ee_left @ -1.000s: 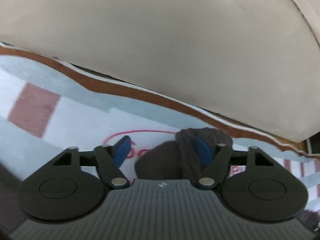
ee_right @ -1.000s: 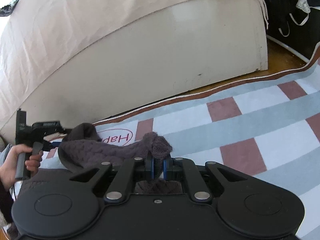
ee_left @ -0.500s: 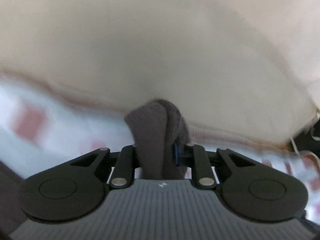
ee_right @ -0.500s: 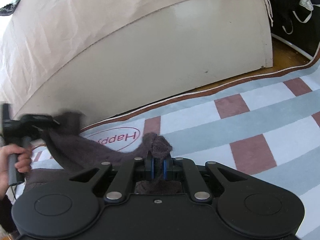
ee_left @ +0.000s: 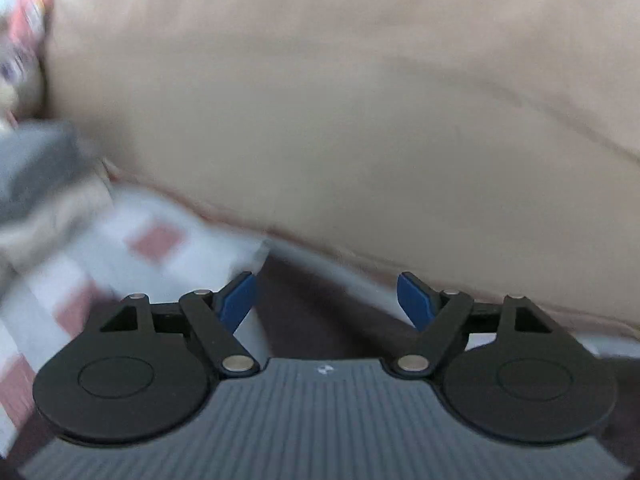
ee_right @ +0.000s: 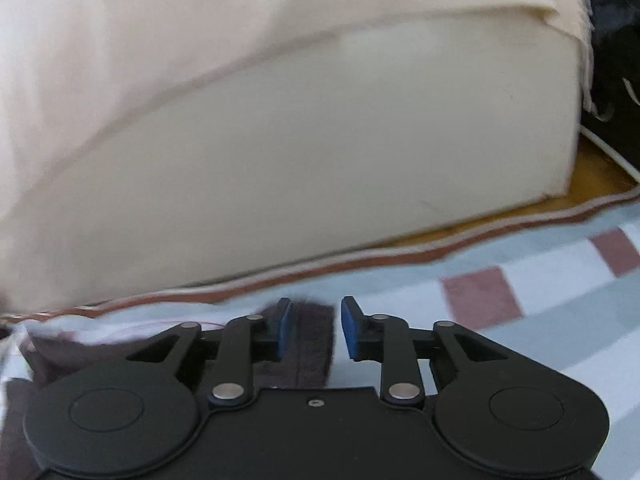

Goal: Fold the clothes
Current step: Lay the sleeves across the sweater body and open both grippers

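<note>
**Releasing the dark knit garment onto the checked rug**

Hovering low over the floor, the left hand-held gripper [ee_left: 326, 300] has its blue-padded jaws spread wide with nothing pinched between them. A dark brown knit garment [ee_left: 320, 320] lies on the floor below and just beyond that gap, running under the gripper body; the view is blurred, so its outline is unclear. To the left a checked rug [ee_left: 160, 240] in white, pale blue and dull red shows, and a large cream-covered piece of furniture [ee_left: 320, 100] fills the far side of the view.

The right hand-held gripper [ee_right: 316, 328] is also parted, its blue pads apart. A strip of the same garment [ee_right: 312, 344] lies in the gap, close against the left pad and clear of the right one, so neither pad clamps it. More of the dark knit spreads to the near left under the gripper body. The rug [ee_right: 520, 300] stretches to the right, its brown and white border [ee_right: 360, 264] lying along the foot of the cream furniture [ee_right: 320, 140]. A strip of wooden floor [ee_right: 592, 176] shows at the far right.
</note>
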Action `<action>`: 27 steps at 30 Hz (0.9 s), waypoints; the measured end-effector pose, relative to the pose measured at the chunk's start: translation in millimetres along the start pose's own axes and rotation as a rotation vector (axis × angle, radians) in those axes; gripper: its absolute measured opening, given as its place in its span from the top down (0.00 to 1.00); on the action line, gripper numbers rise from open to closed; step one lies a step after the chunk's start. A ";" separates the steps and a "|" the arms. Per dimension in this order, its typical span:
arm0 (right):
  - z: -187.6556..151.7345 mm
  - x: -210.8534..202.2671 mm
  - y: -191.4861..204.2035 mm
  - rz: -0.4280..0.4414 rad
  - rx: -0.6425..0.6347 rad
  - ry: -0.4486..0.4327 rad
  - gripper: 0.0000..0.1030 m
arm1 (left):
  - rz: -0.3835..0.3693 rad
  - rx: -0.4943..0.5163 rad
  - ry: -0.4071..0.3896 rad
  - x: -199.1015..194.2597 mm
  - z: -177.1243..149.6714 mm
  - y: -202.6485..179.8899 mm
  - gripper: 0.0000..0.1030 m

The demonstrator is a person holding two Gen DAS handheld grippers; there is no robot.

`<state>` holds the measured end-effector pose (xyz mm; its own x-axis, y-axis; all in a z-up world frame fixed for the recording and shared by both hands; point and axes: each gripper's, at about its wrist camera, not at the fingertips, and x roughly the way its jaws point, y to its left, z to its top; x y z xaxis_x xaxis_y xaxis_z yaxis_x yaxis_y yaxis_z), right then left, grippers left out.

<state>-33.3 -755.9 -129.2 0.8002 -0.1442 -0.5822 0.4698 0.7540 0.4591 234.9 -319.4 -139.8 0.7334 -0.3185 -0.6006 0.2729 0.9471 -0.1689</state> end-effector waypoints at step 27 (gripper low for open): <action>-51.1 13.0 -24.1 0.016 -0.103 0.245 0.39 | -0.157 0.909 0.104 -2.3 -82.0 -141.1 0.97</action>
<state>-53.2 -743.2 -182.2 0.6870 0.0182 -0.7264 0.4077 0.8178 0.4061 143.7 -449.0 -178.7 0.5992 -0.3932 -0.6974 0.7798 0.4838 0.3972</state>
